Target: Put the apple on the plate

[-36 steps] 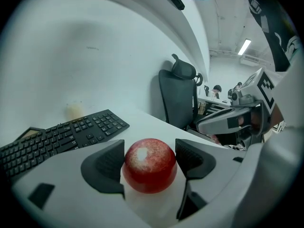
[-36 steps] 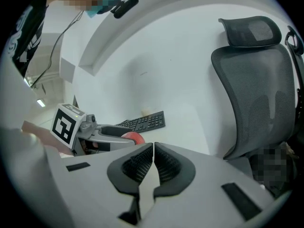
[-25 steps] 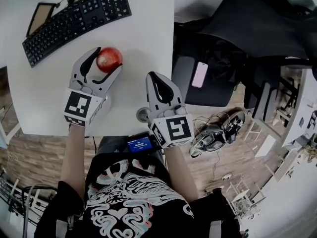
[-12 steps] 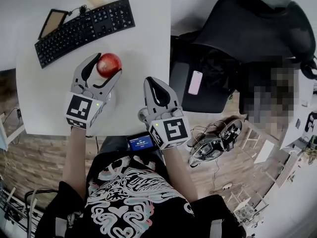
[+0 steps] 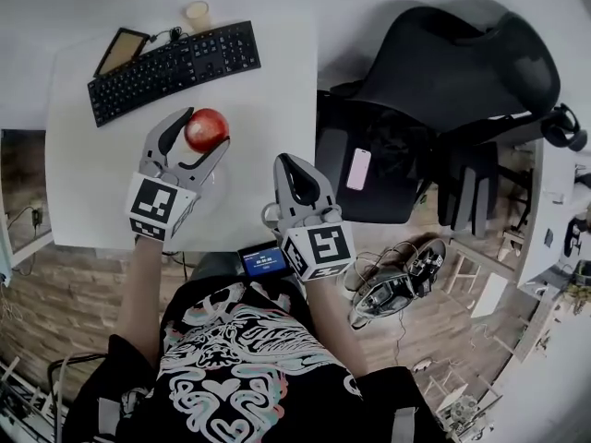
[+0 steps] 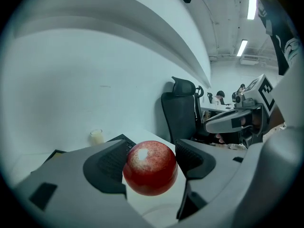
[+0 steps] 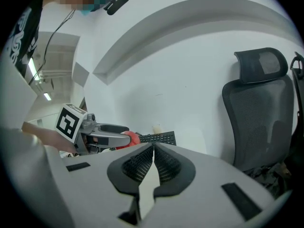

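My left gripper [image 5: 198, 133] is shut on the red apple [image 5: 206, 129] and holds it above the white table [image 5: 83, 183], a little nearer me than the keyboard. In the left gripper view the apple [image 6: 150, 167] sits squeezed between both dark pads. The white plate [image 5: 214, 186] shows only faintly on the table under that gripper; a curved bit of its rim [image 6: 159, 213] appears below the apple. My right gripper [image 5: 287, 168] hangs shut and empty by the table's right front corner, its pads [image 7: 142, 164] pressed together.
A black keyboard [image 5: 175, 70], a tablet [image 5: 122, 51] and a small cup [image 5: 197, 15] lie at the table's far side. A black office chair [image 5: 443, 90] with a phone [image 5: 357, 167] on its seat stands to the right. A small screen device [image 5: 265, 260] is at my waist.
The head view has shifted, so the table sits lower in the picture. The left gripper keeps hold of the apple over the same area; the right gripper stays shut beside it.
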The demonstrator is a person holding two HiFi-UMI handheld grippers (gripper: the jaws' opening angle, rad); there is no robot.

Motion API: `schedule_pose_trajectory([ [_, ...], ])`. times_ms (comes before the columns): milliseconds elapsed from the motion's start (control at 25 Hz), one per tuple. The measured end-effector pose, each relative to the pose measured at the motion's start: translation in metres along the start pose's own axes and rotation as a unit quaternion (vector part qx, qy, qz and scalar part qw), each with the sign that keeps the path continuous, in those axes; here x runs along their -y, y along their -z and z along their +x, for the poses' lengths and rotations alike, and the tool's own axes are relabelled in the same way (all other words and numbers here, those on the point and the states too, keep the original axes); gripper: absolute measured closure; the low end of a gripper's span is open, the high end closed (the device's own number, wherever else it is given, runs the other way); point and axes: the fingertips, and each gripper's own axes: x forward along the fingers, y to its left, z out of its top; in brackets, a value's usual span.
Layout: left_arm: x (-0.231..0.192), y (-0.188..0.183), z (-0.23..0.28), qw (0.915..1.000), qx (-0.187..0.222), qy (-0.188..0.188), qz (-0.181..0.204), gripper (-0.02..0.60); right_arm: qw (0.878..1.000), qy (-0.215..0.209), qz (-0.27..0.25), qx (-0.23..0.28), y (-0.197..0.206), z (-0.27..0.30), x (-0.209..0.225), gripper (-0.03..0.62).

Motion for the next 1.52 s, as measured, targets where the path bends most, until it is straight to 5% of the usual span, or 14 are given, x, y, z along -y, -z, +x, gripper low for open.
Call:
schedule_pose_trajectory([
  [920, -0.013, 0.035, -0.097, 0.9976, -0.016, -0.065, -0.019, 0.259, 0.995, -0.094, -0.03, -0.026, 0.012, 0.017, -0.088, 0.564],
  [1520, -0.004, 0.072, -0.088, 0.9977, -0.038, -0.048, -0.031, 0.26, 0.994, -0.092, -0.025, -0.059, 0.043, 0.024, -0.086, 0.564],
])
